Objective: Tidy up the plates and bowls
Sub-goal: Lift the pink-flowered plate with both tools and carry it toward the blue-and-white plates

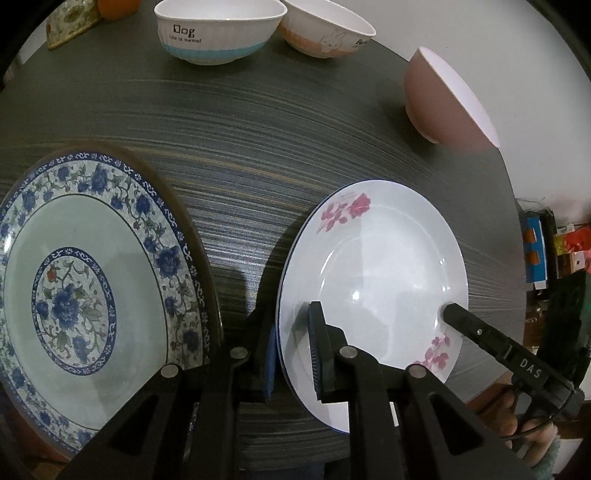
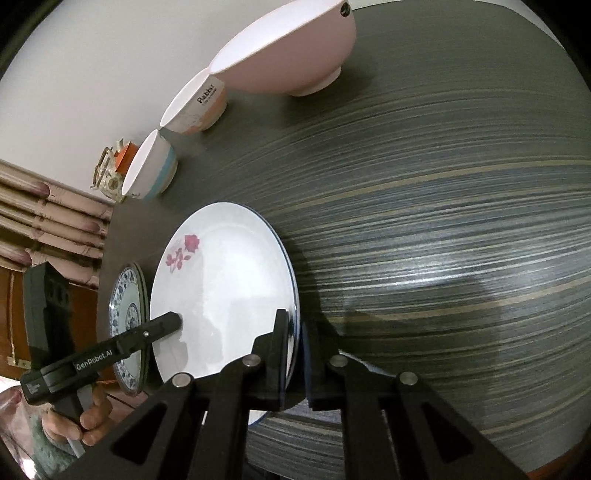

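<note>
A white plate with pink flowers (image 1: 373,280) is gripped at two sides of its rim. My left gripper (image 1: 291,354) is shut on its near-left rim. My right gripper (image 2: 295,354) is shut on the opposite rim, and its finger (image 1: 458,314) shows in the left wrist view. The plate also shows in the right wrist view (image 2: 221,291). A blue-and-white floral plate (image 1: 85,288) lies to the left on the table. Three bowls stand at the far edge: a white and blue one (image 1: 218,33), a rabbit one (image 1: 325,33), a pink one (image 1: 443,99).
The table (image 1: 258,140) is dark and striped, with a bare stretch between plates and bowls. A floral box (image 1: 70,22) and an orange item sit at the far left corner. Clutter (image 1: 546,251) lies beyond the right table edge.
</note>
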